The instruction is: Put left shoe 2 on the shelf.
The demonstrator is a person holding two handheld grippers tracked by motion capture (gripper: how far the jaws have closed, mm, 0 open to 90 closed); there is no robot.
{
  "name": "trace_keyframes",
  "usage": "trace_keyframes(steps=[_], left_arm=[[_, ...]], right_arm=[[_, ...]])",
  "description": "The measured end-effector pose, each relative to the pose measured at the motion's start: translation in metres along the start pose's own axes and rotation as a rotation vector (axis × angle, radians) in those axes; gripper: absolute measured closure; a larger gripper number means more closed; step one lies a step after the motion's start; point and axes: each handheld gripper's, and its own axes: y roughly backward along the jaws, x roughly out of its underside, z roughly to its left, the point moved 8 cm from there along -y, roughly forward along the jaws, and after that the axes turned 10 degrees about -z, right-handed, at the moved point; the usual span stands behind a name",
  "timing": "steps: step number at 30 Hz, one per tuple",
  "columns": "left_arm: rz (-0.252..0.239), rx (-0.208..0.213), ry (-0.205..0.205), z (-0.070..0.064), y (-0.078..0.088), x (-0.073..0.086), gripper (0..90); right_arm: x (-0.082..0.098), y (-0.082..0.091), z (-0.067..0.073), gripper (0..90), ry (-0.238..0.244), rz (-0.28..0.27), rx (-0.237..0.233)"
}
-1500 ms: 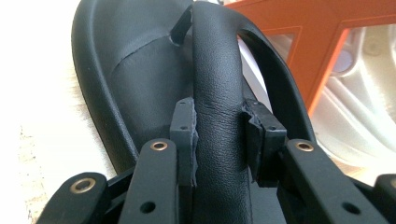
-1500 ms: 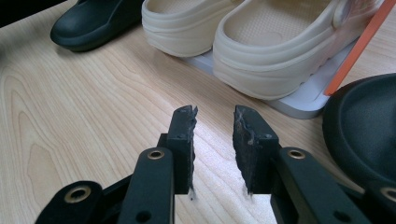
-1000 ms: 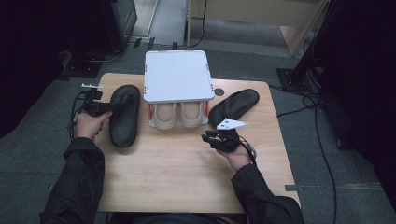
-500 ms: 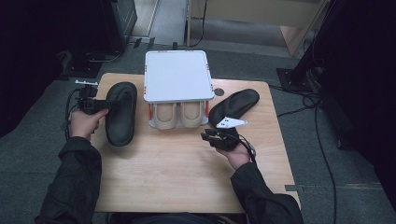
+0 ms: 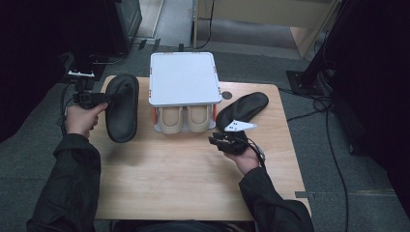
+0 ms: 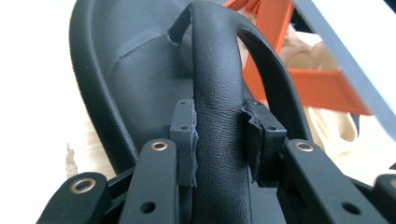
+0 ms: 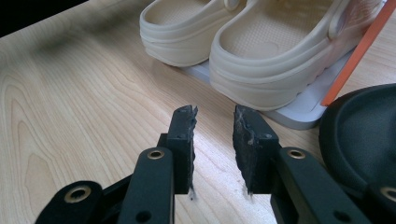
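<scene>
Clamping my left gripper's (image 5: 99, 98) fingers (image 6: 183, 128) on the strap of the black sandal (image 5: 122, 106), I hold it at the desk's (image 5: 183, 183) left edge beside the shoe rack (image 5: 182, 77), while my right gripper (image 5: 218, 140) waits with fingers apart and empty.

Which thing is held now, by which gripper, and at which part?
The left gripper holds the black sandal by its strap. The right gripper is open and holds nothing.
</scene>
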Motion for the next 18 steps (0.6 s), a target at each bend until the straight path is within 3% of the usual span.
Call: trace_keyframes(steps=[7,18], left_arm=[[-0.023,-0.004,-0.004,-0.010,0.005,-0.021,67.8],[-0.026,-0.028,-0.059,-0.031,0.012,-0.052,67.8]], right_arm=[[0.001,0.000,0.000,69.1,-0.004,0.005,0.002],[-0.002,-0.005,0.001,69.1,0.003,0.003,-0.012]])
